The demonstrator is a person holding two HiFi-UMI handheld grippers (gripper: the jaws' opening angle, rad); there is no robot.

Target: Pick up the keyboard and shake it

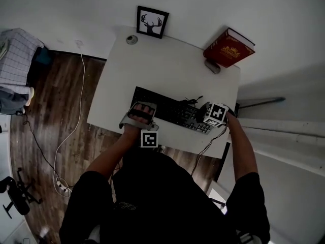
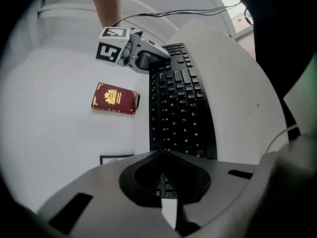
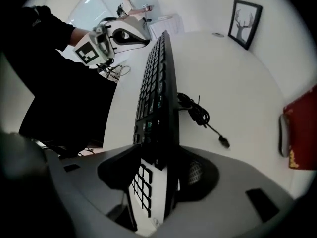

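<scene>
A black keyboard (image 1: 172, 111) (image 2: 181, 108) (image 3: 158, 83) lies along the front part of the white desk (image 1: 167, 70). My left gripper (image 1: 138, 112) (image 2: 161, 155) sits at its left end, jaws shut on that end of the keyboard. My right gripper (image 1: 210, 115) (image 3: 158, 157) is at the right end. There the keyboard's edge stands between the jaws, which are spread wide, with a gap showing beside a pad. Each gripper shows in the other's view: the right gripper (image 2: 133, 53), the left gripper (image 3: 119, 36).
The keyboard's loose cable (image 1: 190, 101) (image 3: 198, 113) lies coiled behind it. A red book (image 1: 229, 47) (image 2: 114, 98) leans at the back right over a grey object (image 1: 212, 66). A framed deer picture (image 1: 152, 22) (image 3: 245, 21) stands against the wall. Another person (image 3: 130, 1) stands far off.
</scene>
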